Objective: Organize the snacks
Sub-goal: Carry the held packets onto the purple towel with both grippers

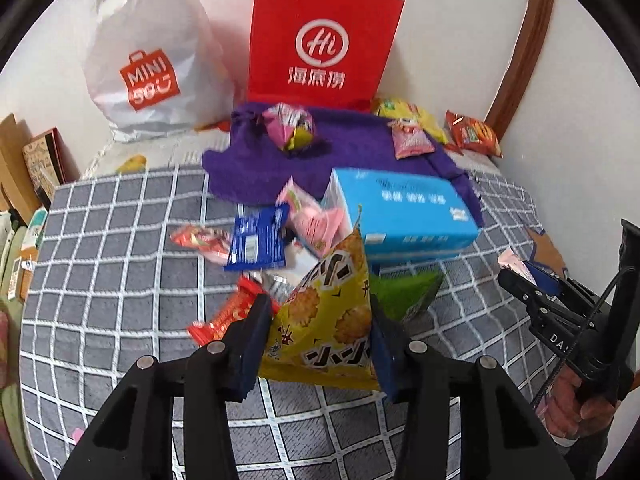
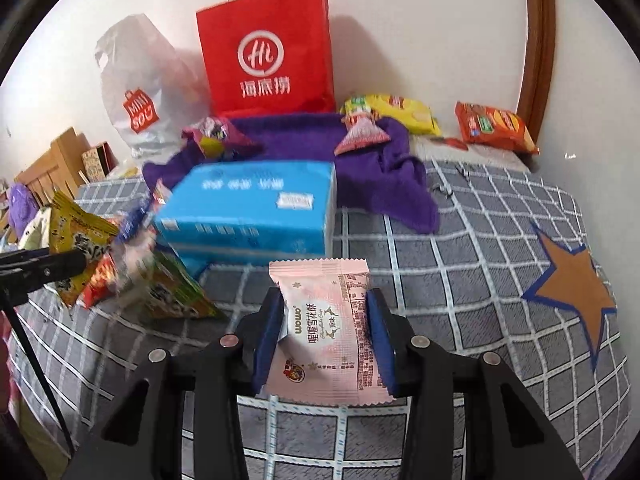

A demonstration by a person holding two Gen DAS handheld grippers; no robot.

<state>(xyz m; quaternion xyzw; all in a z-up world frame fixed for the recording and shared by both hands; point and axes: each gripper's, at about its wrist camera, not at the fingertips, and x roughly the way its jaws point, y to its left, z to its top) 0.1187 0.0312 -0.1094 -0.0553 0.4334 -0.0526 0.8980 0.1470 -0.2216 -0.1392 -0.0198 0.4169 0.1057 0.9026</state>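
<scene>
The left gripper (image 1: 320,340) is clamping a yellow cracker packet (image 1: 328,320) between both pads, lifted clear of the checked bedspread (image 1: 120,240). The right gripper (image 2: 326,336) is likewise pinching a pink nougat packet (image 2: 326,328) above the cover. Beyond them a blue tissue pack (image 2: 248,208) is lying beside a loose heap of snacks (image 1: 248,240), with a purple cloth (image 2: 392,168) behind carrying several sorted packets (image 2: 362,136). A red paper bag (image 2: 268,60) and a white plastic bag (image 1: 152,60) are standing against the wall. Judgement: the carry step is in hand; next, each packet needs placing with its like, probably on the cloth.
</scene>
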